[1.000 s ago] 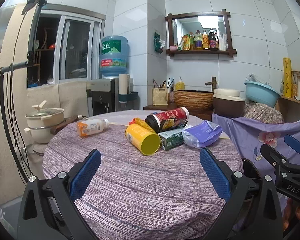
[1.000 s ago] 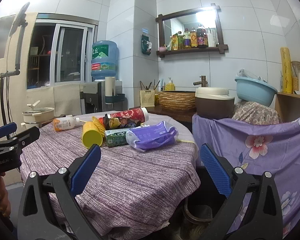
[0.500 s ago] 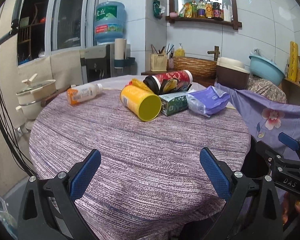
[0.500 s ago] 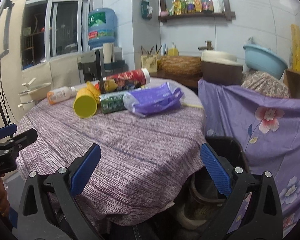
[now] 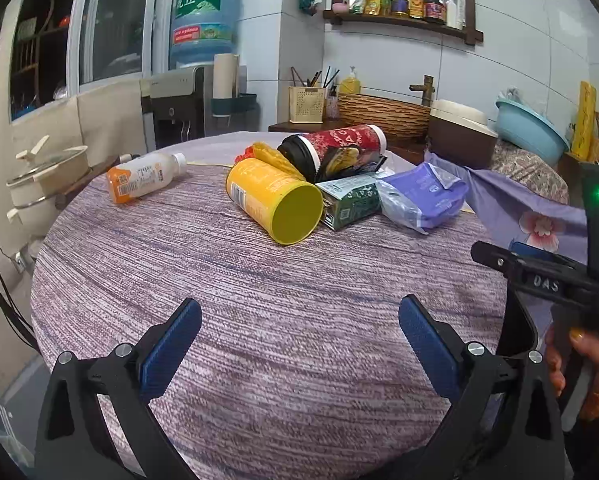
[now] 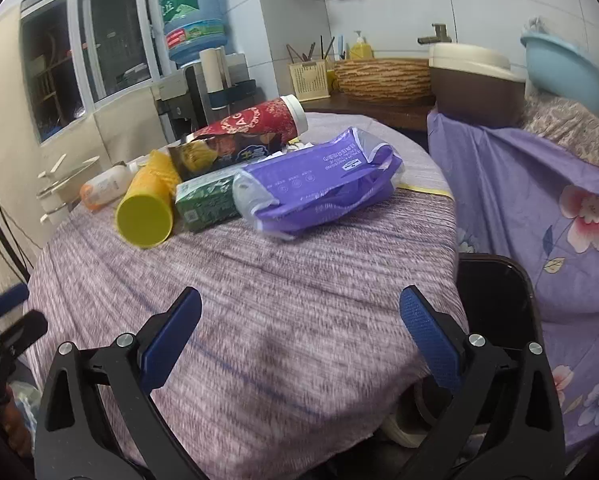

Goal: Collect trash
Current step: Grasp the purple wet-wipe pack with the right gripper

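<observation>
Your left tool [image 5: 299,334] and right tool [image 6: 299,322] both hang spread apart and empty over the desk [image 5: 259,300], well short of the trash: yellow can [image 5: 275,200], green carton [image 5: 349,200], purple bag [image 6: 319,184].

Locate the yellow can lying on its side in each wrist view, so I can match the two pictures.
Left wrist view: the yellow can lies at centre, its open end facing the camera, left of the green carton.
Right wrist view: the yellow can lies left of centre, again just left of the green carton.
Shared landmark: the blue water jug against the back wall.
</observation>
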`<state>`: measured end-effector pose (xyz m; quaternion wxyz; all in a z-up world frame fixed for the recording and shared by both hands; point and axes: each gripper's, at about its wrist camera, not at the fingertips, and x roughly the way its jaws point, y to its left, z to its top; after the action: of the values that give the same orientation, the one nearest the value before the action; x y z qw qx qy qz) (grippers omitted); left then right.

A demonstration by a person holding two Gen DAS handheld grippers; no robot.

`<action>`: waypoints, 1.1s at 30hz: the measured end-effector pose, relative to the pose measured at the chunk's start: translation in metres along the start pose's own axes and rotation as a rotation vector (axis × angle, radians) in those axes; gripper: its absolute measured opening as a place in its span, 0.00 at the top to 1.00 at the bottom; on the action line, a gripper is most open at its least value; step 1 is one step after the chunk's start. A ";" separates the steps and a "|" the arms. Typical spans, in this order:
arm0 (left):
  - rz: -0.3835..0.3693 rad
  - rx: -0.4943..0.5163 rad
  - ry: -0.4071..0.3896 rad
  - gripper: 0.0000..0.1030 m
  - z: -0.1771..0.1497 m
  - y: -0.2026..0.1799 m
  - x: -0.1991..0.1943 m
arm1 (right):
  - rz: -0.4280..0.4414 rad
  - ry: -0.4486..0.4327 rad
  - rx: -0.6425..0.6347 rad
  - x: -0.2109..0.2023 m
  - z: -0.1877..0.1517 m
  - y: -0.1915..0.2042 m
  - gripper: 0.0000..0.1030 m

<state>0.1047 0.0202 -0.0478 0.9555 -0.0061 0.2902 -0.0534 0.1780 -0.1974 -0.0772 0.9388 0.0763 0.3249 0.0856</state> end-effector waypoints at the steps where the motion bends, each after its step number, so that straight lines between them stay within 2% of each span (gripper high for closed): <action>1: -0.002 -0.009 0.010 0.05 0.003 0.003 0.004 | 0.007 0.009 0.015 0.007 0.005 -0.003 0.05; 4: 0.002 -0.031 0.041 0.05 0.008 0.009 0.013 | -0.010 0.028 0.045 0.029 0.024 -0.006 0.07; 8: 0.004 -0.030 0.047 0.05 0.012 0.011 0.018 | -0.004 0.028 0.094 0.043 0.044 -0.012 0.18; 11: 0.000 -0.029 0.051 0.05 0.015 0.011 0.022 | -0.014 0.031 0.114 0.056 0.056 -0.012 0.19; 13: -0.006 -0.030 0.055 0.05 0.016 0.011 0.024 | -0.015 0.045 0.120 0.064 0.059 -0.011 0.24; 15: -0.010 -0.030 0.060 0.05 0.019 0.012 0.028 | -0.004 0.066 0.147 0.076 0.063 -0.013 0.35; 19: -0.021 -0.039 0.068 0.05 0.025 0.015 0.034 | 0.012 0.097 0.205 0.093 0.068 -0.019 0.51; 21: -0.020 -0.045 0.073 0.05 0.029 0.018 0.037 | 0.022 0.117 0.225 0.099 0.067 -0.022 0.76; 22: -0.020 -0.048 0.078 0.05 0.031 0.019 0.039 | 0.028 0.121 0.230 0.100 0.065 -0.022 0.80; 27: -0.031 -0.053 0.095 0.05 0.035 0.020 0.046 | 0.023 0.094 0.189 0.095 0.061 -0.018 0.93; 33: -0.046 -0.072 0.107 0.05 0.046 0.026 0.055 | 0.024 0.041 0.125 0.072 0.057 -0.013 0.98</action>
<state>0.1782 0.0392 -0.0413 0.9362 -0.0443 0.3425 -0.0651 0.2711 -0.1999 -0.0786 0.9243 0.1371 0.3476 0.0781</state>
